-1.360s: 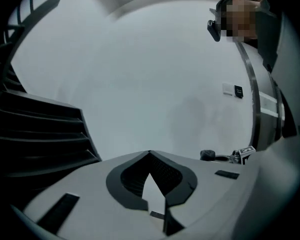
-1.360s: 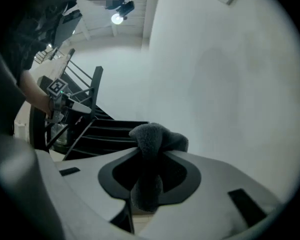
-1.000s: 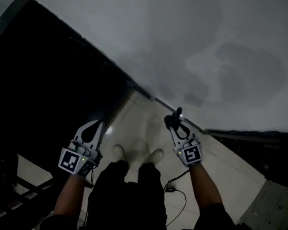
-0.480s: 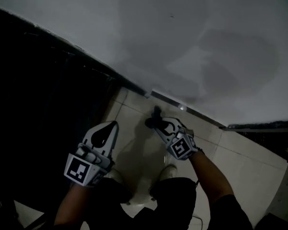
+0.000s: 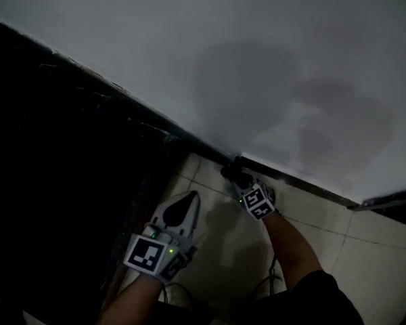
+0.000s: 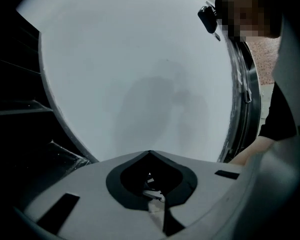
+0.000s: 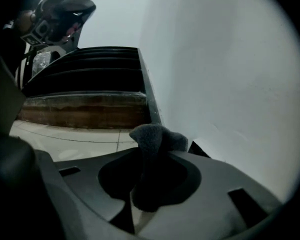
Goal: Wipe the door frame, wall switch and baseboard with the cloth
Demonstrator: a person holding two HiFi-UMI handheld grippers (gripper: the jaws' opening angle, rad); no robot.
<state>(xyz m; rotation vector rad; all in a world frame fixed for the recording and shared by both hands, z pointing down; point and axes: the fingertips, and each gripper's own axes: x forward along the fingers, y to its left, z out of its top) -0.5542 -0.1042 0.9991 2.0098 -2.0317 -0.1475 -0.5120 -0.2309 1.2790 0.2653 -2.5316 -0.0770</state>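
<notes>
A dark grey cloth (image 7: 155, 139) bunches out from between the jaws of my right gripper (image 5: 238, 179), which is shut on it. In the head view the cloth (image 5: 233, 172) is low on the white wall (image 5: 257, 59), right at the dark baseboard (image 5: 294, 177); I cannot tell whether it touches. In the right gripper view the baseboard (image 7: 149, 99) runs away along the wall's foot. My left gripper (image 5: 187, 200) hangs over the tiled floor, left of and nearer than the right one. Its jaws are shut with nothing between them. The dark door frame (image 5: 81, 175) fills the left side.
Pale floor tiles (image 5: 311, 229) lie under both arms. In the left gripper view the white wall (image 6: 140, 84) fills the picture, with a dark strip (image 6: 245, 99) at the right. A dark slatted panel (image 7: 90, 69) stands at the far end of the floor.
The right gripper with the cloth has gone forward and down to the wall's foot. The left gripper has shifted right and nearer. The head view has tilted towards the wall.
</notes>
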